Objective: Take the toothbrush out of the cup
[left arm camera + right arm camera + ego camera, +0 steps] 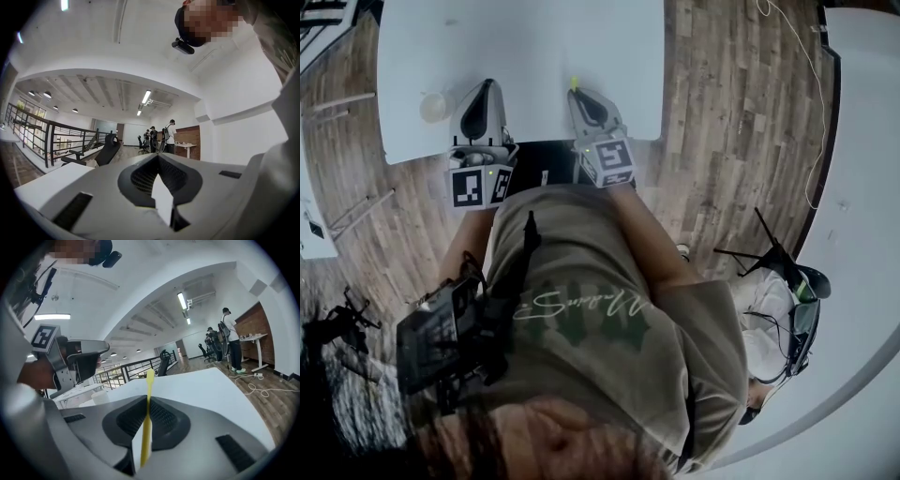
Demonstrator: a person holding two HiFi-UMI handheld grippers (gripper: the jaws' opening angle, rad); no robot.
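White bench (534, 56) over a wood-plank floor (722, 112) is seen from the head view, with an open office behind in both gripper views. The cup (434, 106) stands upright on the bench at 9 o'clock of the left hand-held gripper (487, 86), apart from it. That gripper's jaws are pressed together with nothing between them. The yellow toothbrush (147, 427) is clear of the cup and clamped by its handle in the closed right hand-held gripper (576, 92), its free end pointing toward 12 o'clock above the bench's near edge. Removal is judged done, with setting down the remaining step. For this, the handle is best laid flat, well inside the edge and away from the cup, and the jaws parted only once it is supported.
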